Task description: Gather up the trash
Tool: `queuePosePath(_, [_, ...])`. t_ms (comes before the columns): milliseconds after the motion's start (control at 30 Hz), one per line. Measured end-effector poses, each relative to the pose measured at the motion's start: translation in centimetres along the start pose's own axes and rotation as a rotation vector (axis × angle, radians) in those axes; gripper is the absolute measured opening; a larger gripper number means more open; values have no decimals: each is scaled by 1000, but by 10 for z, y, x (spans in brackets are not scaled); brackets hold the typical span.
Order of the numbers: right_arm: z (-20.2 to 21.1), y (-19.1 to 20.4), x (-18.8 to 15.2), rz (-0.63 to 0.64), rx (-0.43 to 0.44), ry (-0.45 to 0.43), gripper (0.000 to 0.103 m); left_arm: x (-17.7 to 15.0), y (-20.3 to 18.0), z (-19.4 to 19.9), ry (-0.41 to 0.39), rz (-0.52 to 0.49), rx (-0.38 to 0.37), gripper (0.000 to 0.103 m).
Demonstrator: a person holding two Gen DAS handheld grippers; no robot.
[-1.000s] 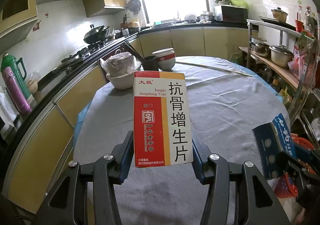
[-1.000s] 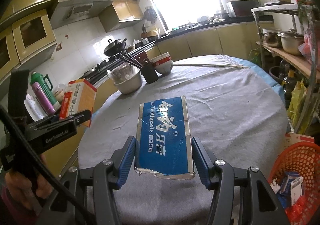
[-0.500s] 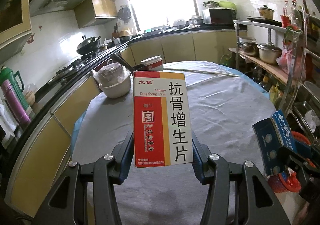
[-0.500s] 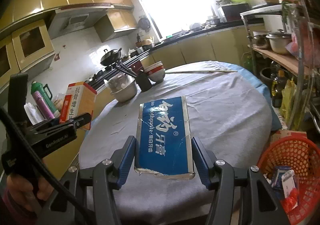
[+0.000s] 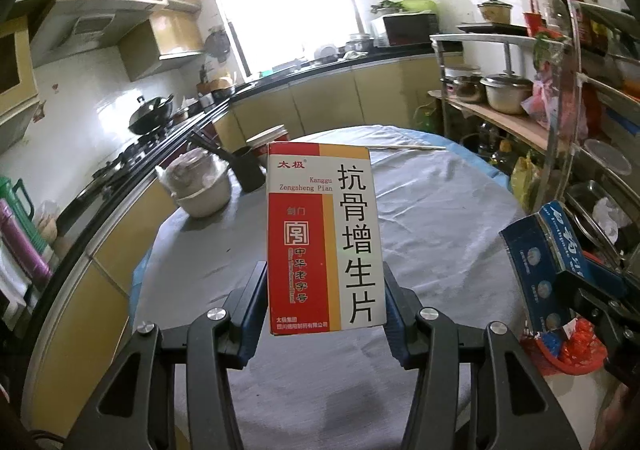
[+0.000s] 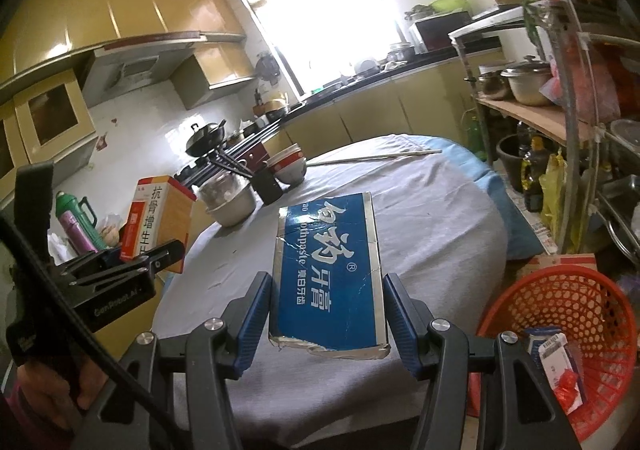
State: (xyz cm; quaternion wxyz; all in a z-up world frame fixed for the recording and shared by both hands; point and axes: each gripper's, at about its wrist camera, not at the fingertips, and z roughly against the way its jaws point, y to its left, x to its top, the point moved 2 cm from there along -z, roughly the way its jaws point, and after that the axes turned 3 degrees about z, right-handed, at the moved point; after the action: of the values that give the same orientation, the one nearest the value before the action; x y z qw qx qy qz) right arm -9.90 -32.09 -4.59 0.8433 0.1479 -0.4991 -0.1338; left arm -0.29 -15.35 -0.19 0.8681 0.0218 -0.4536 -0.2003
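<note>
The left gripper (image 5: 325,306) angles downward above the table, clamped on an upright red-and-white cardboard medicine box (image 5: 324,238). The right gripper (image 6: 328,310), beside it, pinches a torn blue toothpaste carton (image 6: 328,270).

medicine box (image 5: 324,238): red, orange, white | toothpaste box (image 6: 330,270): blue, silver edges | basket (image 6: 576,314): red mesh

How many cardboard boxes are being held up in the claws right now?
2. The red and white medicine box is clamped in the left claw; the blue toothpaste box in the right claw. The basket's contents aren't counted.
</note>
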Motion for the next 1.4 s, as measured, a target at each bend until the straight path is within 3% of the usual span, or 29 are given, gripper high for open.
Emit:
queuePosePath(1033, [56, -96, -3, -175, -152, -58, 59, 23, -120, -2, -18, -226, -171, 53])
queuePosePath(1100, [59, -102, -4, -184, -168, -59, 59, 25, -128, -2, -25, -236, -188, 46])
queuePosePath(1400, [61, -128, -15, -239, -213, -36, 59, 15, -147, -32, 100, -224, -262, 43])
